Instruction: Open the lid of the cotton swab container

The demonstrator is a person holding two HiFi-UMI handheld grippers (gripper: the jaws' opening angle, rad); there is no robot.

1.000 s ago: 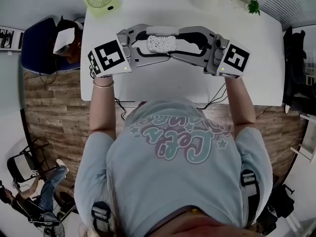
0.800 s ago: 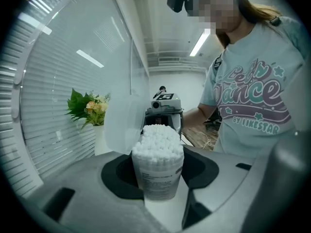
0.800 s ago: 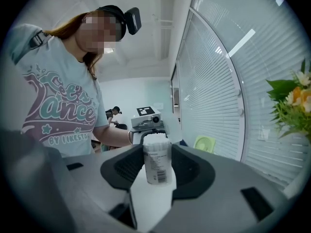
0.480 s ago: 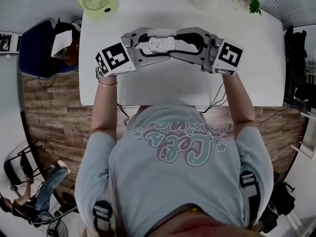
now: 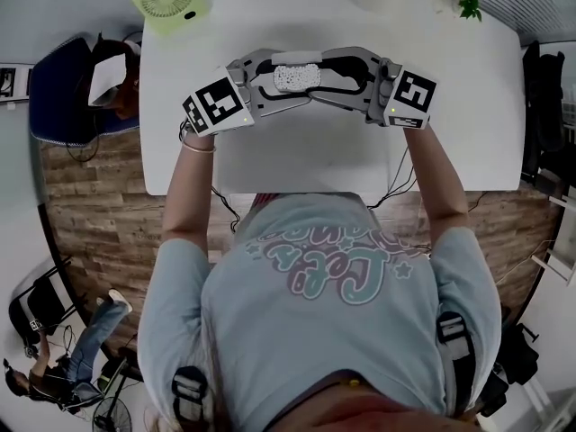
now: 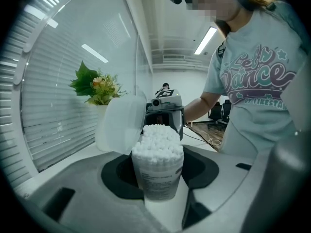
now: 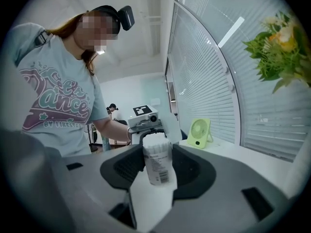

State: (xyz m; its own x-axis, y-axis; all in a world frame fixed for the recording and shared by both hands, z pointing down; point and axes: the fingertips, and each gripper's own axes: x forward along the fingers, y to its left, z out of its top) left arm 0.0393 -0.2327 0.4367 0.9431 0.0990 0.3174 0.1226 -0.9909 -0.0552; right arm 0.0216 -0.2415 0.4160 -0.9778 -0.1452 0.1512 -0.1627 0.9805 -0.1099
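Left gripper [image 6: 160, 152]: jaws clamped on the clear round plastic container packed with white cotton swabs [image 6: 158, 166]. Pads sit on both sides of its body and the container is deep between my jaws.

Right gripper [image 7: 158, 152]: jaws apart, same container [image 7: 158, 159] between them out near the tips. It leans a bit against their line, so I judge no grip there.

Head view: my two grippers point at each other from left and right, with the container [image 5: 297, 77] between them over the far middle of the white bench [image 5: 315, 160]. Can't tell if its base touches the bench. Long axis upright, swab heads up, crossing the line of both jaw pairs.

Translucent white flip lid [image 6: 119, 125] is already open, hanging off the far side of the rim, clear of the swabs.

Left hand is nearer and has the hold. Task looks done bar setting down. The base should be flat on the bench before my left jaws let go, with the right gripper backing off rightward, or it may tip and spill swabs.
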